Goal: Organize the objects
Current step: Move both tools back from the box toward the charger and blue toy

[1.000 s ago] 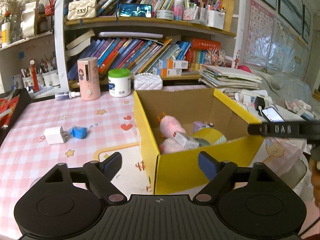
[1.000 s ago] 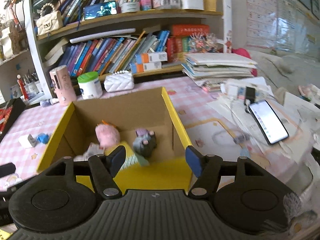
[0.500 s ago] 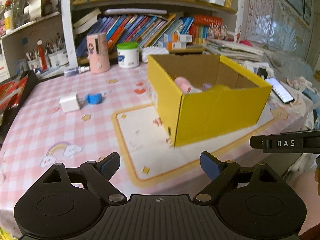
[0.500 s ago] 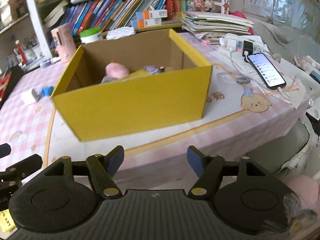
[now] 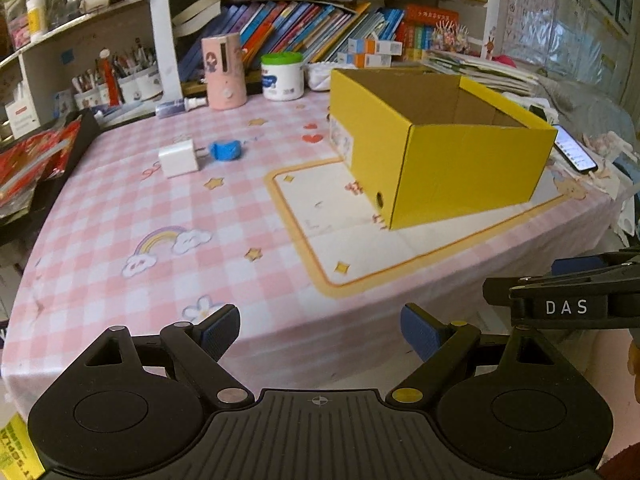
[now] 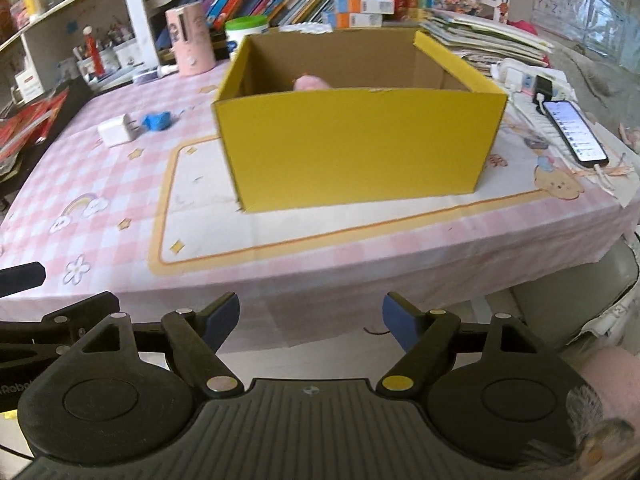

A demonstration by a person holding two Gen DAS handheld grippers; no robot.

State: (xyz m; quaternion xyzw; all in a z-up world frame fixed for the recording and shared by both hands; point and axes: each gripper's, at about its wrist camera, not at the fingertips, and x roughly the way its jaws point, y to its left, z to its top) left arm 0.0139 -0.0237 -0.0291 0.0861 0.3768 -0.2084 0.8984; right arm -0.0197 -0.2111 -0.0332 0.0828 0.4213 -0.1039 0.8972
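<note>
Both claws have pulled back off the table edge since a second ago, so the box now sits well apart, suggesting the packing is nearly over. Left view: the left claw (image 5: 320, 330) gapes wide, empty; the box (image 5: 452, 160) lies ahead to the right, the charger (image 5: 178, 157) and blue clip (image 5: 226, 149) ahead left. Right view: the right claw (image 6: 311, 318) is wide, empty; the box (image 6: 360, 140) is straight ahead, a pink toy (image 6: 310, 82) peeking inside.

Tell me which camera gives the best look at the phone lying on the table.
The right wrist view. There the phone lies whole and unobstructed to the right of the yellow box, its lit screen facing up. In the left wrist view the phone is smaller, and the box's corner hides its far end.
</note>
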